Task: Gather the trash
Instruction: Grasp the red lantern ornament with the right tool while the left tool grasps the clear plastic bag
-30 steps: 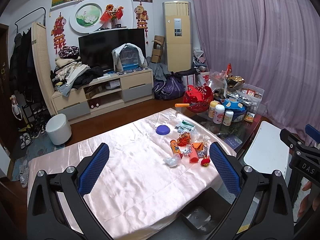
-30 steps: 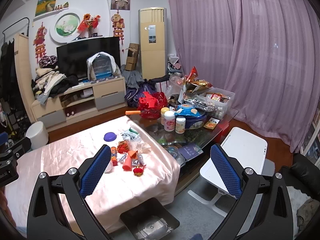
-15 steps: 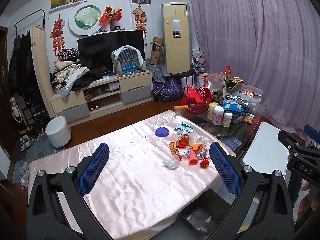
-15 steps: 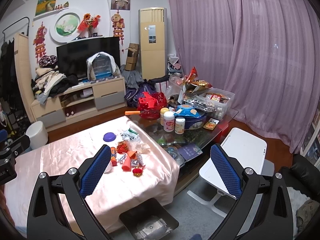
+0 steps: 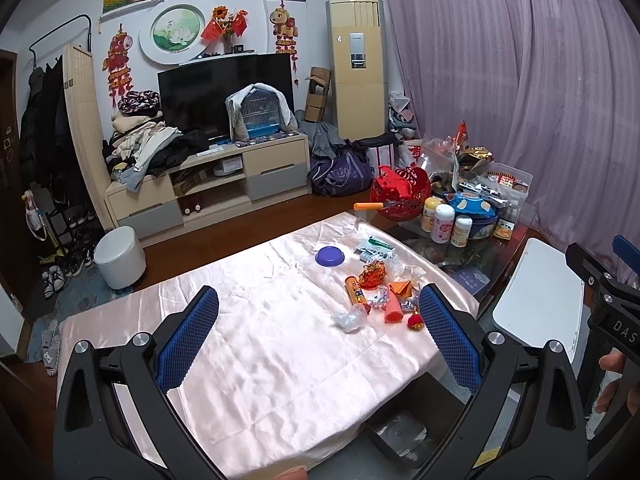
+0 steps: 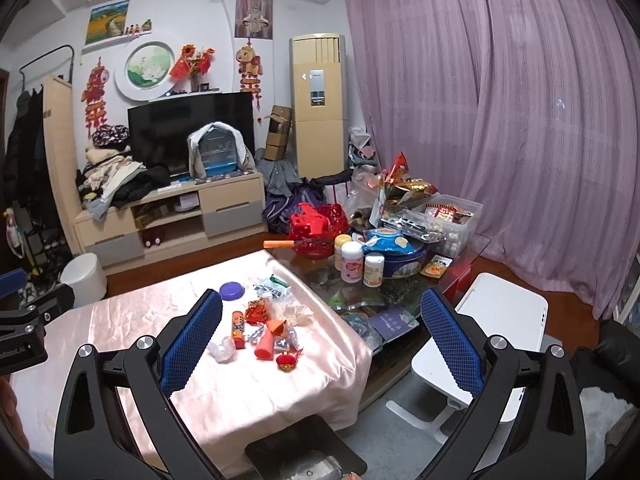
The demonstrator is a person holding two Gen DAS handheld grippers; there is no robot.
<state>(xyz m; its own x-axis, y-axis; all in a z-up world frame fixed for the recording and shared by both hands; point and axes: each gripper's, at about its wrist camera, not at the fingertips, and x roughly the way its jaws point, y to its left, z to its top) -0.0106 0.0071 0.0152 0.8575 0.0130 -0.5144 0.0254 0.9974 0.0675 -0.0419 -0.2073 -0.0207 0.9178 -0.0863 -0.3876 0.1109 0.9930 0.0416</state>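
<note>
right gripper body: white letters "DAS", cut off at the frame edge
left gripper body: some white lettering, too cropped to read
bottles, tins, snack packs: print's way too small, can't make it out

Left gripper: matte black frame, two angled arms, each finger faced with a blue pad in a diamond-grid texture. Round silver screws sit at the arm joints, two per side. Triangular cut-outs in the lower black plates. Right gripper: same build, black linkage, blue textured pads, silver screws, same cut-outs. Seen from the left view, the right unit's black body carries white letters "DAS" and a blue pad edge on top. A hand shows partly at that view's right edge; no sleeve visible.
</note>
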